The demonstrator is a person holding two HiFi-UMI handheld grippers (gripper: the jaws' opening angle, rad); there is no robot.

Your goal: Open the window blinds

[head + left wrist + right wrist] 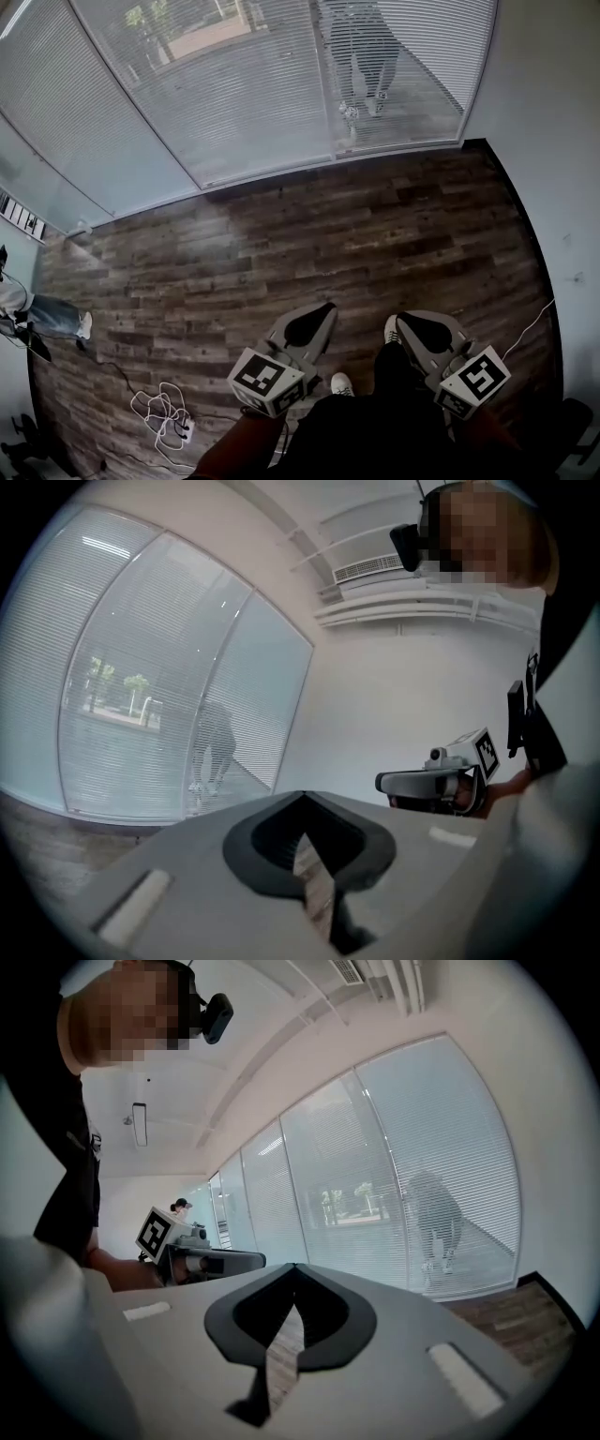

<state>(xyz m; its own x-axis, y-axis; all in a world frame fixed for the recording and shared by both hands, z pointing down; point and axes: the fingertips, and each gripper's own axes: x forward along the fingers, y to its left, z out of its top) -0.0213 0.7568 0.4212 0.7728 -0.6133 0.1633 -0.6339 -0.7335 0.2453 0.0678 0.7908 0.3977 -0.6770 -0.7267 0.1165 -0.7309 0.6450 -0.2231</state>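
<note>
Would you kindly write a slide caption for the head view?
Shut and empty, the left gripper and right gripper hover over the wooden floor, short of the lowered window blinds.

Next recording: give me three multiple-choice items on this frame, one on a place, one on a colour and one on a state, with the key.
1. Where does the white cable tangle lie?
A. on the floor at the person's left
B. on a desk
C. on a shelf

2. What colour is the floor?
A. white tile
B. grey carpet
C. brown wood planks

3. How do the blinds stand?
A. pulled fully up
B. lowered over the glass
C. taken down and rolled

Key: 1 A, the head view shows it low at the left on the planks; 2 C, brown boards fill that view; 3 B, slats cover the panes.
</note>
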